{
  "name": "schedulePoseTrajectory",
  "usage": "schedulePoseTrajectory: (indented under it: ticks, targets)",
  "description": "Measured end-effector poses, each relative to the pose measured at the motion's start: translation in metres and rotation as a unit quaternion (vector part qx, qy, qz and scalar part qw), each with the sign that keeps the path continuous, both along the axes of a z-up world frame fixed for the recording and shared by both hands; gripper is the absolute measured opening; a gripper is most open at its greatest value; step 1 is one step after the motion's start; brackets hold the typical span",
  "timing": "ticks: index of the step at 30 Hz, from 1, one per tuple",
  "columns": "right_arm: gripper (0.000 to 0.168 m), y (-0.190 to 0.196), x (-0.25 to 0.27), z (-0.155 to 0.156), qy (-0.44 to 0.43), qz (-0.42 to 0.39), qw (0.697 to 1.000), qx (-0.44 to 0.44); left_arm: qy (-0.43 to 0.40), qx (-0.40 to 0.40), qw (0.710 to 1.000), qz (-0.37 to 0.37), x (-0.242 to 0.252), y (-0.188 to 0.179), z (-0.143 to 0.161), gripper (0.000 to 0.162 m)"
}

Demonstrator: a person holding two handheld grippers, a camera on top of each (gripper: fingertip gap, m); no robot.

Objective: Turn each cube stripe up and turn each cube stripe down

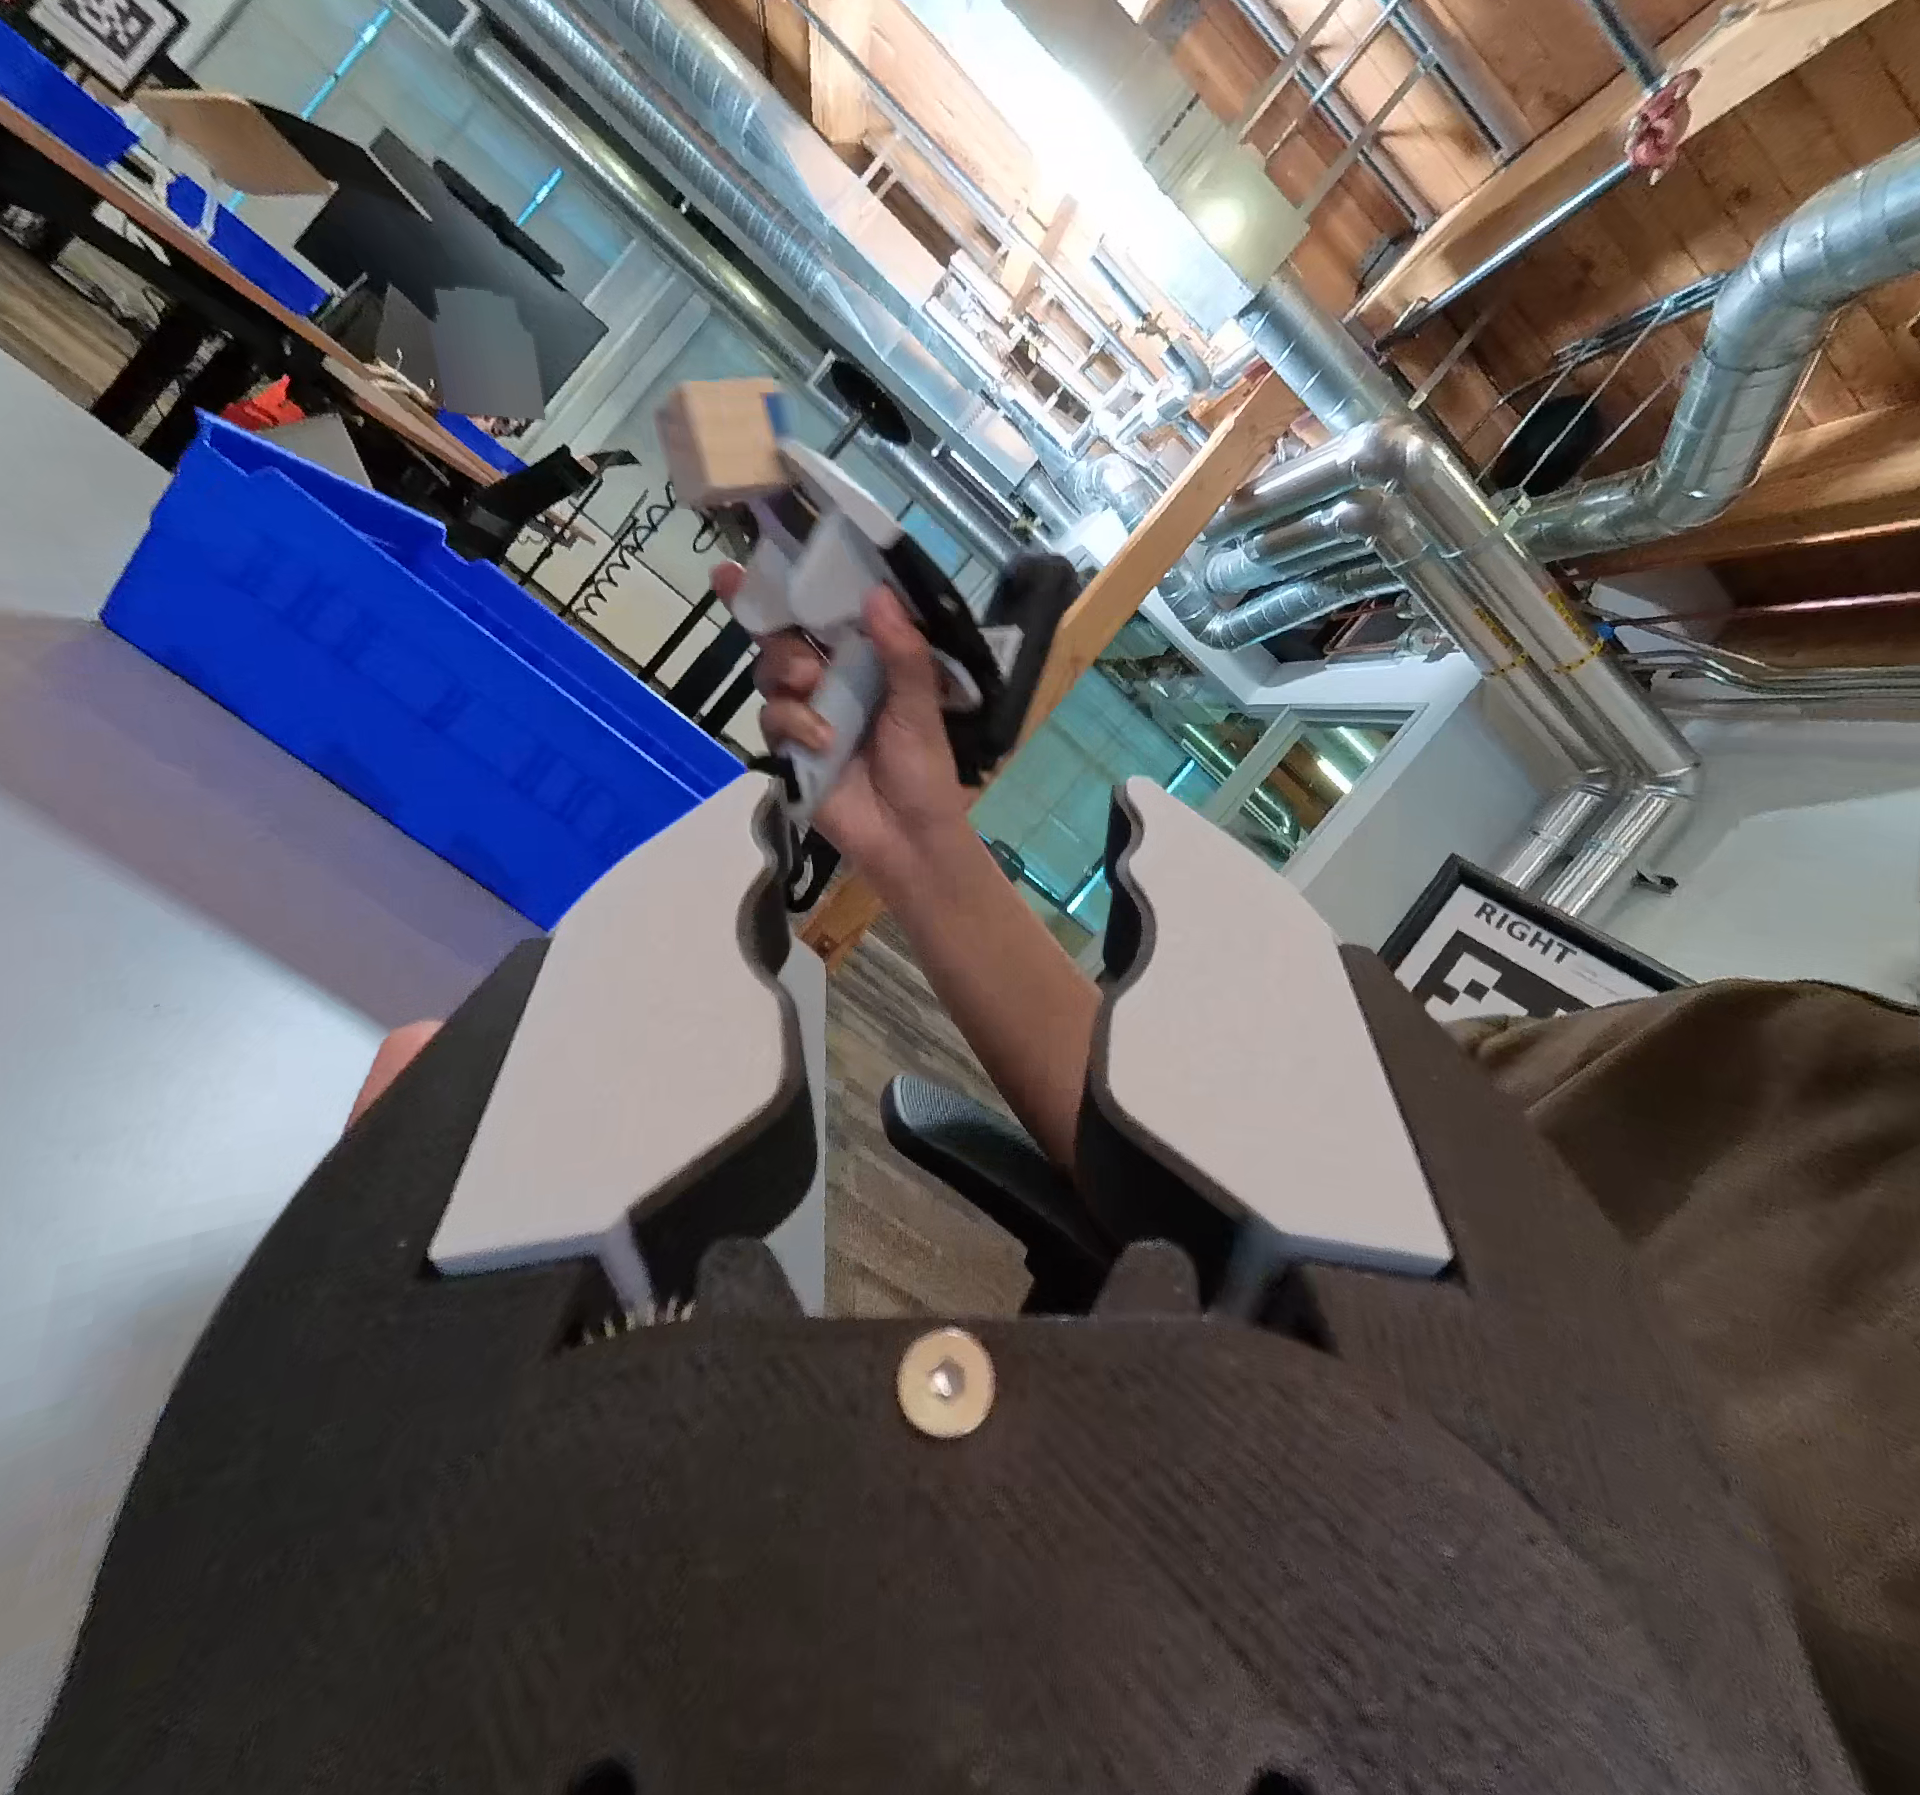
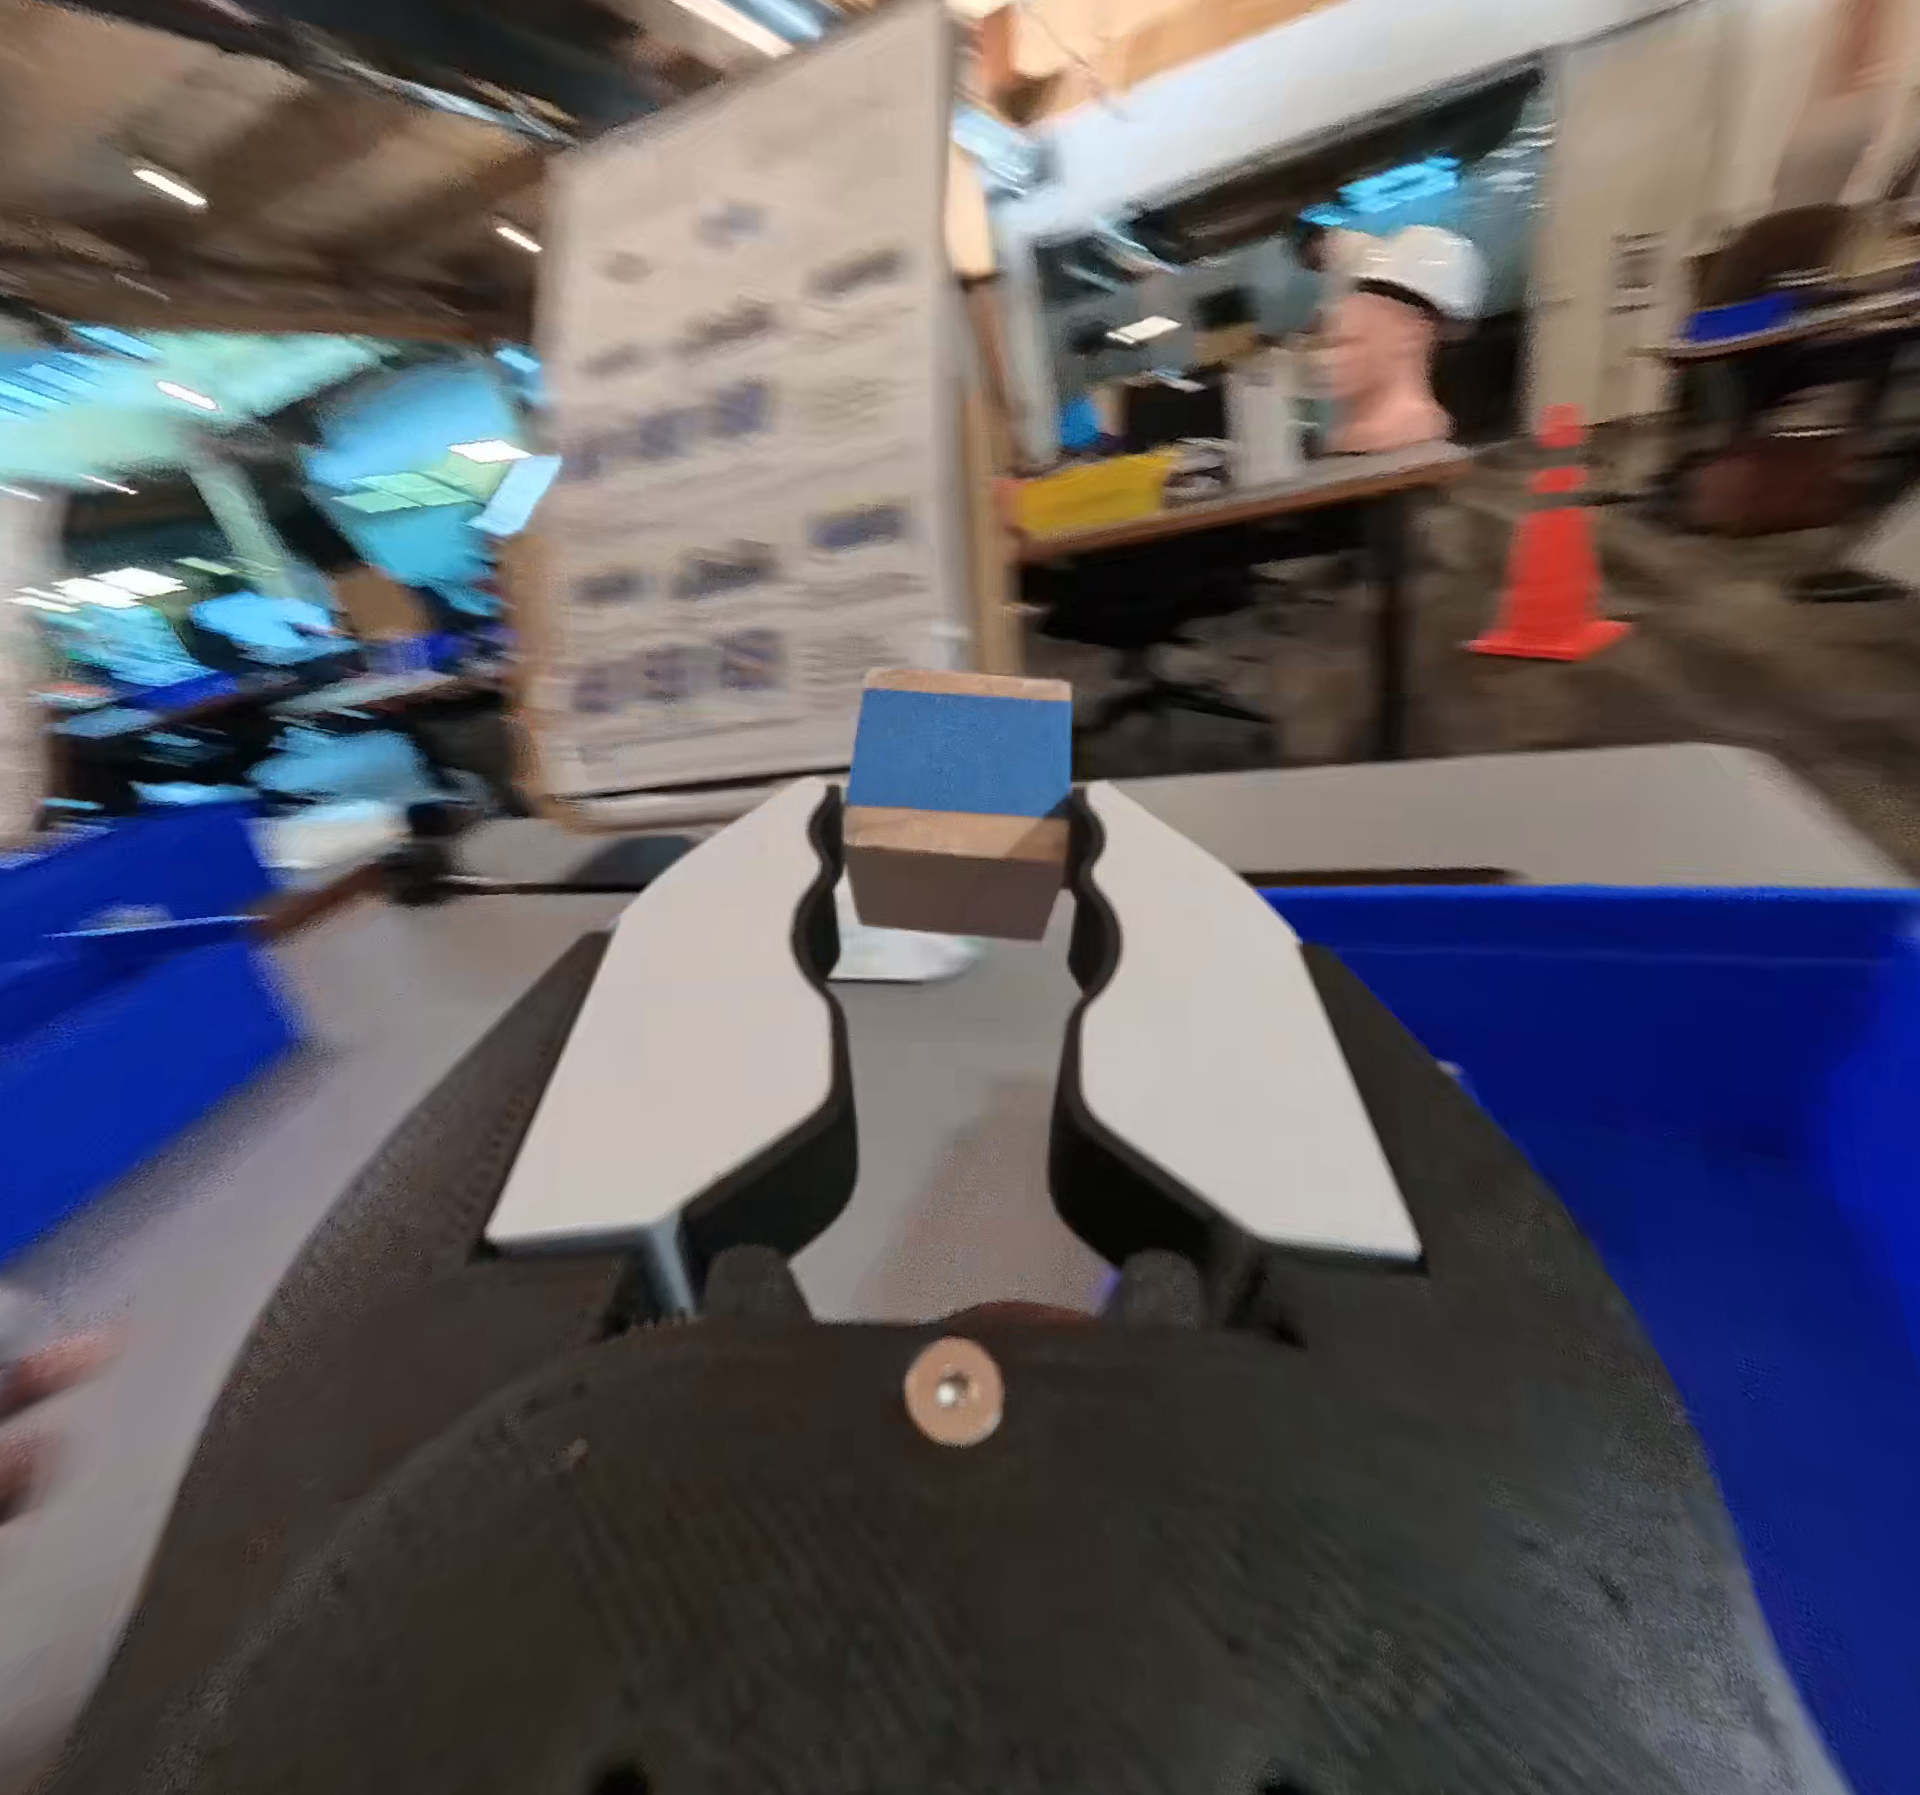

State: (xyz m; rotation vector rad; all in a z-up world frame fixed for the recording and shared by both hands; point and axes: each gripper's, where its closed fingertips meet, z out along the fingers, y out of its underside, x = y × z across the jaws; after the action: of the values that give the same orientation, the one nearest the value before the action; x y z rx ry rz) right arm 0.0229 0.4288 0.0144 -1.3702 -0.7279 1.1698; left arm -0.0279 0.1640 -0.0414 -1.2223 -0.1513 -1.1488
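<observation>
Mid-turn phase of the flipping task. The right gripper (image 2: 958, 836) was clenched on a wooden cube (image 2: 956, 810), the block pinched at the fingertips and carried in the air above the grey table (image 2: 1455, 810), clear of its surface. The left gripper (image 1: 940, 831) stood released, its fingers spread and holding nothing, pointed upward toward the ceiling ducts; in its view the right gripper (image 1: 764, 483) appeared at about 12 o'clock of the left fingertips, gripped by the person's hand (image 1: 873, 706), with the cube (image 1: 722, 446) at its tip. The cube showed pale bare wood with a broad blue stripe across one face, that face turned toward the right wrist camera (the right view was motion-blurred, so the exact tilt is probably slight but uncertain). A blue bin (image 2: 1662, 1070) lay at 3 o'clock of the right gripper. Judged next: rotate the wrist until the stripe faces the required way, then lower the cube to the table and release.
</observation>
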Motion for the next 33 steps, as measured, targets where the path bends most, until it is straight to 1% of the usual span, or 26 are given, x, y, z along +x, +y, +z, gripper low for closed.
schedulePoseTrajectory:
  ticks: [1, 3, 4, 5, 7, 10, 12, 15, 21, 23, 27, 28, 30, 31, 33]
  targets:
    - [0.042, 0.035, 0.004, -0.010, -0.030, -0.042, 0.999, 0.006, 0.004, -0.003, 1.000, -0.005, 0.003, 0.001, -0.002, 0.058]
    - [0.042, 0.097, 0.011, -0.042, -0.107, -0.118, 0.987, 0.003, 0.015, -0.010, 1.000, -0.011, 0.007, 0.003, -0.006, 0.058]
    - [0.042, 0.122, 0.014, -0.058, -0.141, -0.149, 0.979, -0.003, 0.023, -0.012, 1.000, -0.012, 0.009, 0.004, -0.007, 0.058]
    - [0.042, 0.138, 0.015, -0.074, -0.169, -0.163, 0.972, -0.014, 0.032, -0.014, 0.999, -0.012, 0.011, 0.004, -0.009, 0.058]
    - [0.042, 0.159, 0.013, -0.102, -0.219, -0.169, 0.960, -0.029, 0.054, -0.019, 0.998, -0.009, 0.012, 0.004, -0.012, 0.058]
    - [0.043, 0.175, 0.010, -0.140, -0.311, -0.167, 0.935, -0.024, 0.080, -0.028, 0.996, -0.003, 0.011, 0.005, -0.020, 0.057]
    - [0.043, 0.180, 0.010, -0.157, -0.341, -0.162, 0.926, -0.021, 0.079, -0.036, 0.996, -0.006, 0.010, 0.006, -0.025, 0.057]
    - [0.043, 0.186, 0.012, -0.174, -0.364, -0.159, 0.917, -0.028, 0.063, -0.040, 0.997, -0.012, 0.008, 0.007, -0.026, 0.057]
    - [0.043, 0.198, 0.012, -0.193, -0.370, -0.157, 0.914, -0.055, 0.073, -0.045, 0.996, 0.002, 0.001, -0.001, -0.029, 0.056]
    - [0.043, 0.202, 0.014, -0.198, -0.386, -0.164, 0.906, -0.055, 0.073, -0.046, 0.996, 0.009, -0.003, -0.004, -0.029, 0.055]
    - [0.043, 0.204, 0.016, -0.200, -0.392, -0.162, 0.903, -0.065, 0.055, -0.047, 0.997, 0.016, -0.009, -0.012, -0.028, 0.054]
    - [0.044, 0.206, 0.018, -0.197, -0.391, -0.170, 0.902, -0.063, 0.050, -0.046, 0.998, 0.018, -0.011, -0.014, -0.027, 0.054]
    - [0.053, 0.206, 0.020, -0.183, -0.383, -0.179, 0.905, -0.046, 0.044, -0.044, 0.998, 0.025, -0.015, -0.017, -0.026, 0.053]
    - [0.059, 0.203, 0.020, -0.172, -0.376, -0.178, 0.909, -0.040, 0.045, -0.045, 0.997, 0.032, -0.018, -0.019, -0.026, 0.052]
    - [0.061, 0.193, 0.014, -0.144, -0.345, -0.167, 0.923, -0.030, 0.049, -0.050, 0.996, 0.056, -0.026, -0.020, -0.028, 0.046]
